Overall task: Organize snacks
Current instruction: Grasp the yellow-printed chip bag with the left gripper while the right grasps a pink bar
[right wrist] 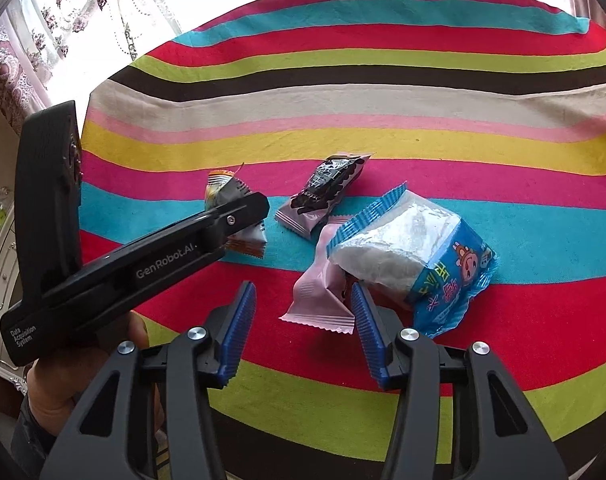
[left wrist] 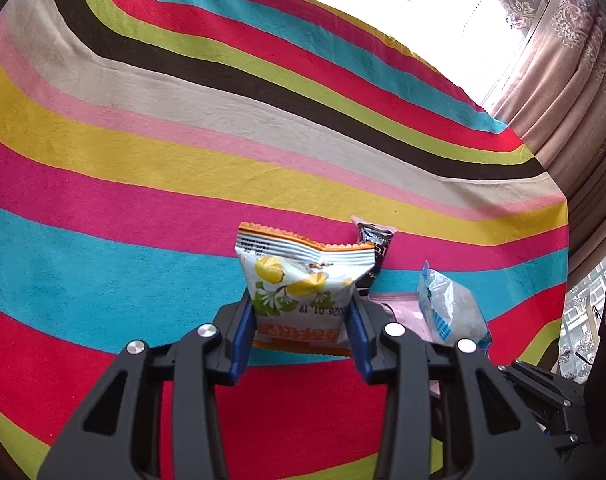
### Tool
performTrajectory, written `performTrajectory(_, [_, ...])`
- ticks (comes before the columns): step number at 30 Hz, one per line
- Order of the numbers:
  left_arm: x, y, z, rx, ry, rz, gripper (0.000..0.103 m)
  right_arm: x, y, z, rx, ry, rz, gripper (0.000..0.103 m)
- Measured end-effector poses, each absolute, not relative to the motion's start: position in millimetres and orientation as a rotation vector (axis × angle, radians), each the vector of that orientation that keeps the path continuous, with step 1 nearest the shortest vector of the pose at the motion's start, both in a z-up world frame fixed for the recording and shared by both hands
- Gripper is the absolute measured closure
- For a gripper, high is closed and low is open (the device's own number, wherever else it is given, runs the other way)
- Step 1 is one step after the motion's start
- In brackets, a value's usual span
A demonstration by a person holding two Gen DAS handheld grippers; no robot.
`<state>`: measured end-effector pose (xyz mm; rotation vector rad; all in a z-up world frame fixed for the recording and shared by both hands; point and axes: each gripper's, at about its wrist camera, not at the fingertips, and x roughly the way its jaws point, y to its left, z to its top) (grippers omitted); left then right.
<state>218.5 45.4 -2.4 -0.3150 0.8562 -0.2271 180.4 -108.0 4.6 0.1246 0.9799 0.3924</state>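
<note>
**Inspector A:** Edges and free room first.

**Inspector B:** The striped cloth (right wrist: 343, 92) covers the whole work surface. Its far half is bare. From the left wrist view its right edge drops off beside a patterned curtain (left wrist: 563, 80). The snacks sit grouped on the blue and magenta stripes.

**Inspector A:** Pose of the hands?

**Inspector B:** Both tools point steeply down at the cloth. The left gripper (left wrist: 303, 320) has its blue pads pressed on either side of the lemon-print packet (left wrist: 299, 276), clamping its lower half. A hand (right wrist: 83, 376) holds that tool from below. The right gripper (right wrist: 303, 320) has its jaws apart; the pink packet (right wrist: 323, 292) lies between them, touching neither pad that I can see.

**Inspector A:** The other items?

**Inspector B:** The blue-and-white packet (right wrist: 415, 252) lies just beside the right pad, overlapping the pink one. The dark-printed packet (right wrist: 323, 192) lies beyond.

**Inspector A:** Legible writing?

**Inspector B:** "GenRobot.AI" and "Data Acquisition System" on the left tool. A date stamp on the lemon-print packet, seen inverted, partly covered.
</note>
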Motion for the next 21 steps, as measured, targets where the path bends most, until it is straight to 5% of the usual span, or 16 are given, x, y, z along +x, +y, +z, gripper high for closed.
performTrajectory(16, [211.0,52.5,-5.2,-0.311,0.857,-0.172,0.063,201.5,-99.5,-4.8,0.105,1.002,0.297,0.063])
performTrajectory(21, [208.0,50.6,-4.9,-0.282,0.864,-0.153,0.063,207.6,-95.5,-8.3,0.061,1.003,0.272,0.076])
